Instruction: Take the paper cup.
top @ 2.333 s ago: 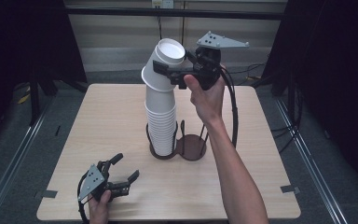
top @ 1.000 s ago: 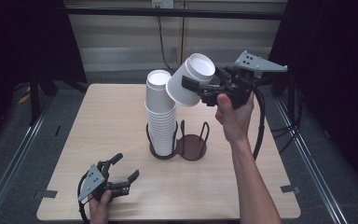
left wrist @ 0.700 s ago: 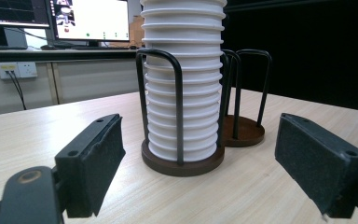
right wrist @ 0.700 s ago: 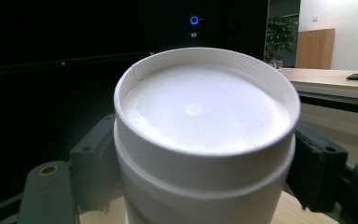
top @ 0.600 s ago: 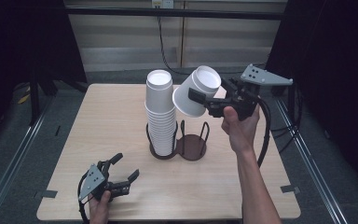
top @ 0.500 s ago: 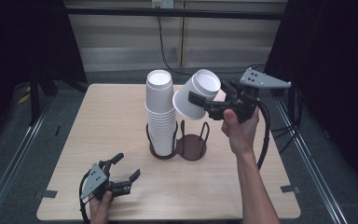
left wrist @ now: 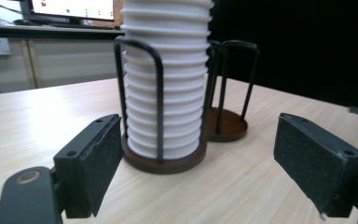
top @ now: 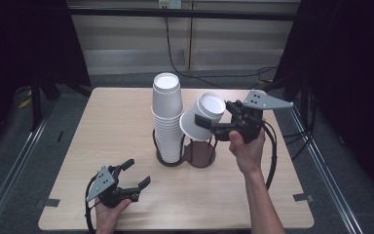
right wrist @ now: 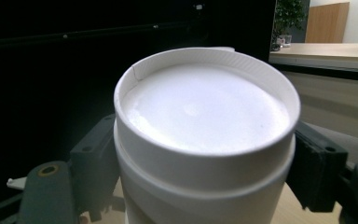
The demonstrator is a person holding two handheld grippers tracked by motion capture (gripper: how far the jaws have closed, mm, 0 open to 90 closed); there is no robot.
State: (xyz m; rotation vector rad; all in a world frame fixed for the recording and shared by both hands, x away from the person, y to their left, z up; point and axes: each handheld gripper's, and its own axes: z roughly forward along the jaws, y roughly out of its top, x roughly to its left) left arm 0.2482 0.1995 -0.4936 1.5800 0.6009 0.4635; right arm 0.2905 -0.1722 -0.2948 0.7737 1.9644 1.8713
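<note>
A tall stack of upside-down white paper cups point(top: 166, 117) stands in a dark wire holder point(top: 169, 160) at the middle of the table. A second, empty wire holder point(top: 200, 152) sits right beside it. My right gripper point(top: 205, 123) is shut on one white cup point(top: 210, 106), which hangs tilted in the air just above the empty holder, base up. In the right gripper view the cup point(right wrist: 205, 107) sits between both pads point(right wrist: 93, 158). My left gripper point(top: 131, 176) rests open near the table's front left, aimed at the stack point(left wrist: 165, 79), with nothing between its jaws.
The light wooden table point(top: 112, 122) has bare room left of the holders and along its front. Dark curtains and metal floor rails flank the table. A black cable loops from the right gripper down past the forearm.
My right gripper has carried the cup off the top of the stack, to the right, then down and back left toward the empty holder. The left gripper has stayed put.
</note>
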